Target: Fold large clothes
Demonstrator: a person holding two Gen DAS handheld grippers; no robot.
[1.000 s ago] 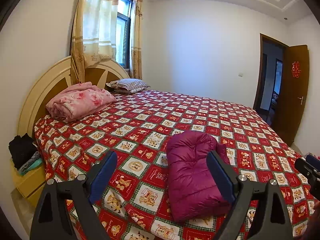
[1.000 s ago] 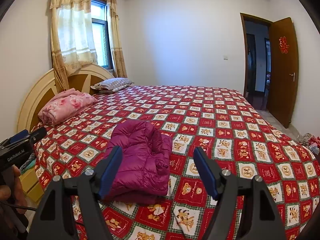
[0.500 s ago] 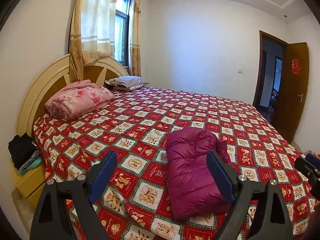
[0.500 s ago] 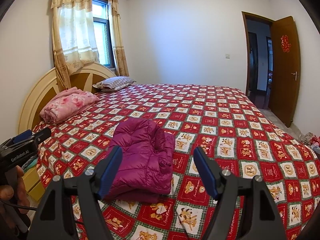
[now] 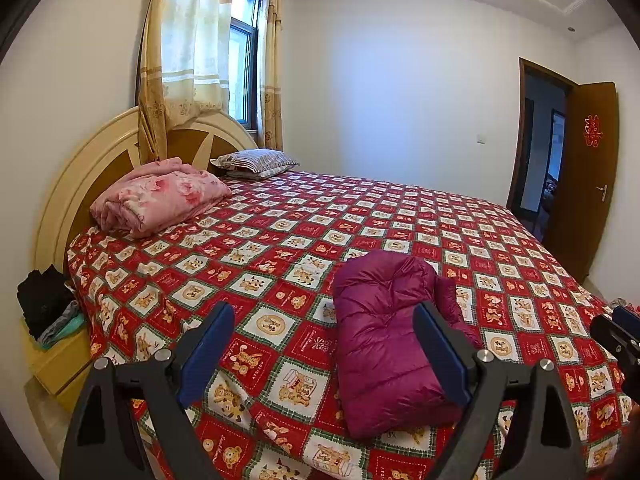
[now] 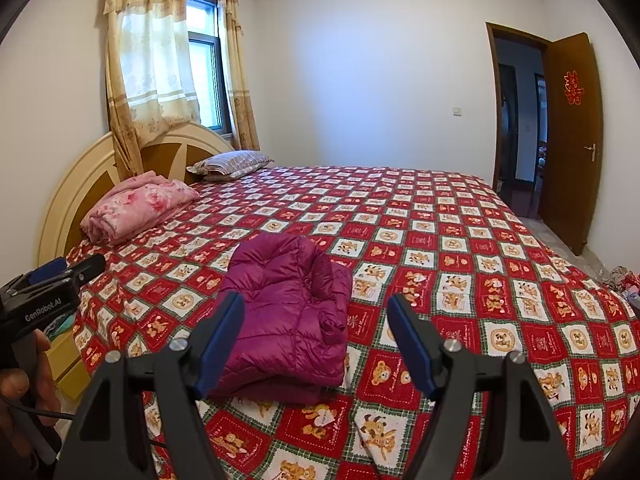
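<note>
On the red patterned bedspread, as seen from the left wrist, a folded purple jacket is found at about four o'clock of the frame, while the left gripper is held above the bed edge with jaws apart and nothing between them. From the right wrist, the jacket is seen at about seven o'clock, behind the left finger of the right gripper, whose jaws are likewise apart and empty.

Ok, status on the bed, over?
Both hand-held grippers, left and right, open, empty. Purple jacket folded on bedspread. Nothing in the way.
</note>
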